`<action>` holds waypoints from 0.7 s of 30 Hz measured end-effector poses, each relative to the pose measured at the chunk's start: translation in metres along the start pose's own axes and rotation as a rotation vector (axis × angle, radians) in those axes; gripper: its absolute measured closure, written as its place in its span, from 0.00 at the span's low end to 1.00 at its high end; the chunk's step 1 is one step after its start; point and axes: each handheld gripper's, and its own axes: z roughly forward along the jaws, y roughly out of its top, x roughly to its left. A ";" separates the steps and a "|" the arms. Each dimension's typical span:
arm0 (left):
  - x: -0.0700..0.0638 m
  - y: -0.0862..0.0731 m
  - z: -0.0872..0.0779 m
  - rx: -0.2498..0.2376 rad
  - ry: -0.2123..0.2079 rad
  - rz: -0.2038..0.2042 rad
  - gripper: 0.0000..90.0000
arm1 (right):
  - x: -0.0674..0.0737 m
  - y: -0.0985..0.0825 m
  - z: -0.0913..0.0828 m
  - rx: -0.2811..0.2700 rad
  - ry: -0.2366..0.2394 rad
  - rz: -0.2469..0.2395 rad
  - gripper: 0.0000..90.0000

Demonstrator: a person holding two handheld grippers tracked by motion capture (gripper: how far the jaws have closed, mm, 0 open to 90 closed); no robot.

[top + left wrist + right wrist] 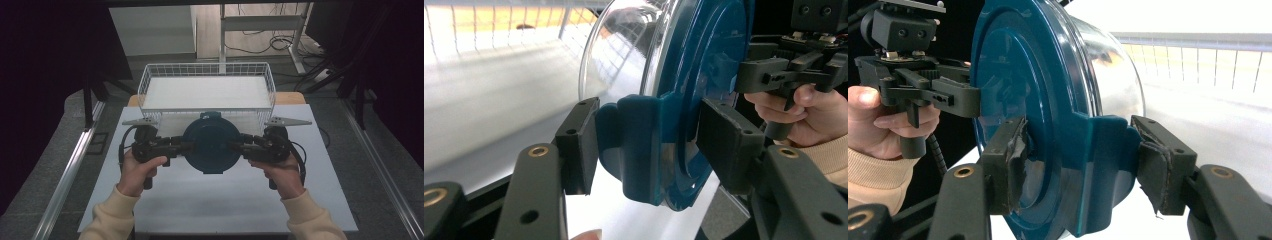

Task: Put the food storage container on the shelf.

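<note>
Above the middle of the bench (pixel 220 200), just in front of the wire basket (pixel 207 90), a round container (pixel 212 142) with a dark blue lid and a clear bowl beneath is held up between the two claws. In the high view the blue lid faces up at the camera, and each side of the lid carries a blue latch tab. The left claw (pixel 180 146) is clenched on the tab at the container's left side: in the left gripper view its two black pads (pixel 724 142) bracket the blue latch (pixel 639 145), one against the lid face and one against the bowl side. The right claw (pixel 243 146) grips the opposite tab the same way, and in the right gripper view its worn pads (pixel 1007 165) press on either side of the latch (pixel 1105 170). Holding both latches at once looks like a way to keep the container level and steady, since it is wide and a single claw on one edge would let it tip. The basket behind stands empty with a white floor, so it may be where the container is headed, though that is only a guess. A hand (pixel 137 172) in a cream sleeve grips each tool.
</note>
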 end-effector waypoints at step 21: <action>-0.003 0.069 -0.013 -0.043 0.022 0.066 0.48 | 0.002 0.068 -0.003 -0.042 -0.014 -0.046 0.46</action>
